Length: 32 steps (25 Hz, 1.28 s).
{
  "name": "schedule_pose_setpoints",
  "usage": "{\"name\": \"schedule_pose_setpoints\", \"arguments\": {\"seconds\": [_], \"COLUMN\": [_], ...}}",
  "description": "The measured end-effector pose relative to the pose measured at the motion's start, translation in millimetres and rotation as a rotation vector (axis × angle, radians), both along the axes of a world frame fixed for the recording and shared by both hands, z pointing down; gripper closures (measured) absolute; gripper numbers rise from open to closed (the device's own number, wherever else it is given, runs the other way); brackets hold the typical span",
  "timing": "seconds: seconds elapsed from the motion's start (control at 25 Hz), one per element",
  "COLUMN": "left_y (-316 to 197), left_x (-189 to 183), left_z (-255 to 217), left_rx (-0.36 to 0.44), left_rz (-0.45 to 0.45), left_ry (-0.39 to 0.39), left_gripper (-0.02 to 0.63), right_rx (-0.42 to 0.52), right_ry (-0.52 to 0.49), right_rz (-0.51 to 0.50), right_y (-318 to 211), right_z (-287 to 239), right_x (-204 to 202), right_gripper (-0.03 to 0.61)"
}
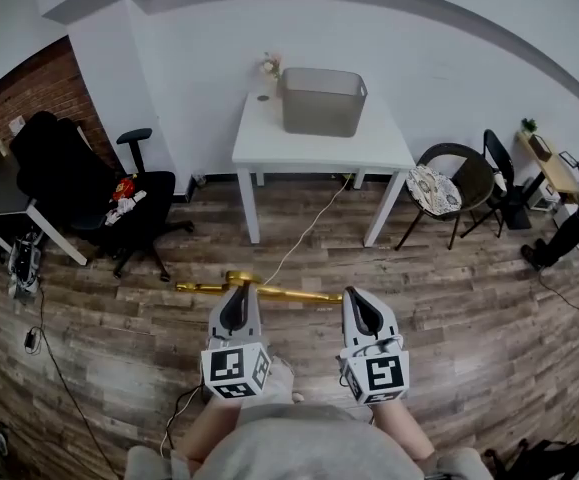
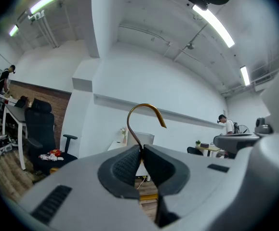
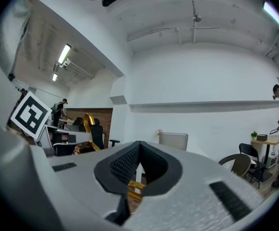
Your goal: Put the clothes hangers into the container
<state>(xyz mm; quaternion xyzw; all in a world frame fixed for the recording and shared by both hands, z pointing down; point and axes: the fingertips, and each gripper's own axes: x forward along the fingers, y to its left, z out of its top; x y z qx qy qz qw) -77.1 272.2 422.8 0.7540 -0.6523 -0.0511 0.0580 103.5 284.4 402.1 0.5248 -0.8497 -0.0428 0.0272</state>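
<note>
A gold clothes hanger [image 1: 269, 291] hangs level above the wood floor, held between both grippers. My left gripper [image 1: 237, 294] is shut on the neck just under the hook, and the gold hook [image 2: 146, 113] rises above the closed jaws in the left gripper view. My right gripper [image 1: 355, 298] is shut on the hanger's right end; a bit of the gold bar [image 3: 134, 187] shows below its closed jaws. The grey container [image 1: 323, 101] stands on a white table [image 1: 269, 148] ahead by the wall, apart from both grippers.
A black office chair [image 1: 119, 203] stands to the left and a round chair with a cushion [image 1: 439, 188] to the right of the table. A white cable [image 1: 309, 226] runs over the floor from under the table. A person [image 1: 569, 223] stands at the far right.
</note>
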Motion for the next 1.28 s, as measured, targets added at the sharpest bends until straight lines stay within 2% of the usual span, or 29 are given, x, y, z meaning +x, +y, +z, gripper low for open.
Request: {"name": "schedule_pose_setpoints", "arguments": {"seconds": [0.52, 0.8, 1.0, 1.12, 1.28], "left_y": [-75.4, -139.5, -194.8, -224.9, -260.1], "left_x": [-2.9, -11.4, -23.5, -31.6, -39.7], "left_z": [1.0, 2.5, 3.4, 1.1, -2.7], "left_rx": [0.004, 0.004, -0.01, -0.011, -0.008], "left_rz": [0.014, 0.039, 0.059, 0.073, 0.094], "left_ry": [0.014, 0.005, 0.005, 0.007, 0.012], "left_gripper": [0.588, 0.588, 0.588, 0.588, 0.588], "right_rx": [0.0, -0.069, -0.029, -0.078, -0.047], "right_ry": [0.01, 0.063, 0.03, 0.063, 0.034], "right_rz": [-0.006, 0.018, 0.001, 0.031, 0.031], "right_y": [-72.3, -134.0, -188.3, -216.7, -253.3], "right_z": [1.6, 1.6, 2.9, -1.3, -4.2], "right_x": [-9.4, -22.7, -41.2, -48.6, -59.0], "right_gripper": [0.577, 0.575, 0.575, 0.575, 0.577]}}
